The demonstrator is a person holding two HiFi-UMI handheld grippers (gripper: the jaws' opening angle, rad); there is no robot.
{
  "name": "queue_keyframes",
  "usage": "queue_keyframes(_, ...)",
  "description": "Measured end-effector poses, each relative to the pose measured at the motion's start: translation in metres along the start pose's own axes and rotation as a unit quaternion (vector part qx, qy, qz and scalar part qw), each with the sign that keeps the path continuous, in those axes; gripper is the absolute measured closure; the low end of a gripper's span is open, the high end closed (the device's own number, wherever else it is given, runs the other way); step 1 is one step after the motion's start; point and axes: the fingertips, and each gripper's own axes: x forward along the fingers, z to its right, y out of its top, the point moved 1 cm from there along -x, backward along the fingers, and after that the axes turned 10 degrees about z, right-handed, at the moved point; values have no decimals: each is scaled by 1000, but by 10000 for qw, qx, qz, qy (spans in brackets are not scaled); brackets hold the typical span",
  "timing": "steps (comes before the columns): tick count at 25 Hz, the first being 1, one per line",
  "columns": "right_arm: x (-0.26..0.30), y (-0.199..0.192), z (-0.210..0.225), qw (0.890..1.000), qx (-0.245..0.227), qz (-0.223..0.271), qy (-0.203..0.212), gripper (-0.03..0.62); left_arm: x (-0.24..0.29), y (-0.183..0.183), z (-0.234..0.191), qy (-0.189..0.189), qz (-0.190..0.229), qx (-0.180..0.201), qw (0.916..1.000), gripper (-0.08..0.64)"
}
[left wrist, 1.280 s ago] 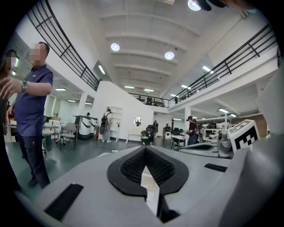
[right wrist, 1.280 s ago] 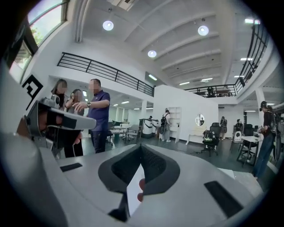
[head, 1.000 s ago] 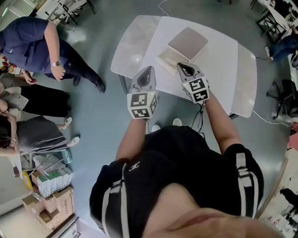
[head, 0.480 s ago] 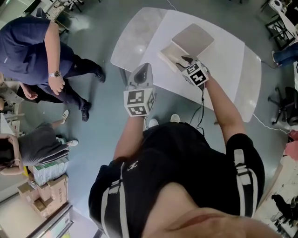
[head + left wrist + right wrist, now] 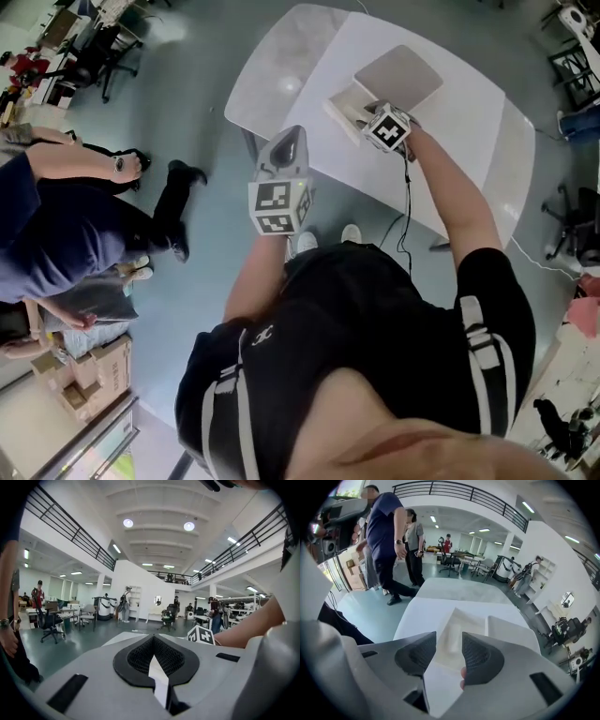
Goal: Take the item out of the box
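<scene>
The person wears a black short-sleeved top [image 5: 375,319] with white stripes [image 5: 478,347] on the shoulders and a small white logo [image 5: 263,335] at the left chest. The left gripper [image 5: 153,648] and right gripper [image 5: 449,641] are grey shells with black ribbed pads [image 5: 480,656] and black-and-white marker cubes [image 5: 278,207]. A thin black cable [image 5: 405,220] trails from the right one.

On white table [image 5: 469,122], lying side by side: open cream box [image 5: 343,105] (shallow, moulded inside) left, flat grey square piece [image 5: 398,77] right.

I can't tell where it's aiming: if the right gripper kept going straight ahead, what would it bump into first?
Most likely the cream tray, which shows between the open jaws of the right gripper and lies on the white table. How far off it is I can't judge.
</scene>
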Motion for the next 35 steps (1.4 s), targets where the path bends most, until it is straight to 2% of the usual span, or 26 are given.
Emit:
queue_keyframes(7, 43, -11, 6, 9970, -160, -581, 482, 439, 5, -9, -17, 170, -138, -53, 9997, 548)
queue_keyframes(10, 63, -14, -6, 9933, 24, -769, 858, 439, 3, -15, -31, 245, -197, -76, 9995, 548)
queue_keyframes(14, 81, -21, 7, 9921, -135, -1055, 668, 439, 2, -20, -44, 349, -278, -84, 9990, 548)
queue_keyframes(20, 89, -50, 8, 9811, 211, -1777, 735, 439, -4, -24, -53, 441, -315, -122, 9985, 548)
queue_keyframes(24, 94, -59, 7, 9756, 299, -2028, 789, 440, -5, -23, -59, 505, -365, -152, 9979, 548)
queue_keyframes(28, 96, -56, 8, 9764, 341, -1998, 746, 465, -4, -21, -66, 519, -380, -172, 9978, 548)
queue_keyframes(35, 79, -37, 9, 9864, 467, -1454, 600, 468, -8, -23, -60, 428, -303, -192, 9984, 548)
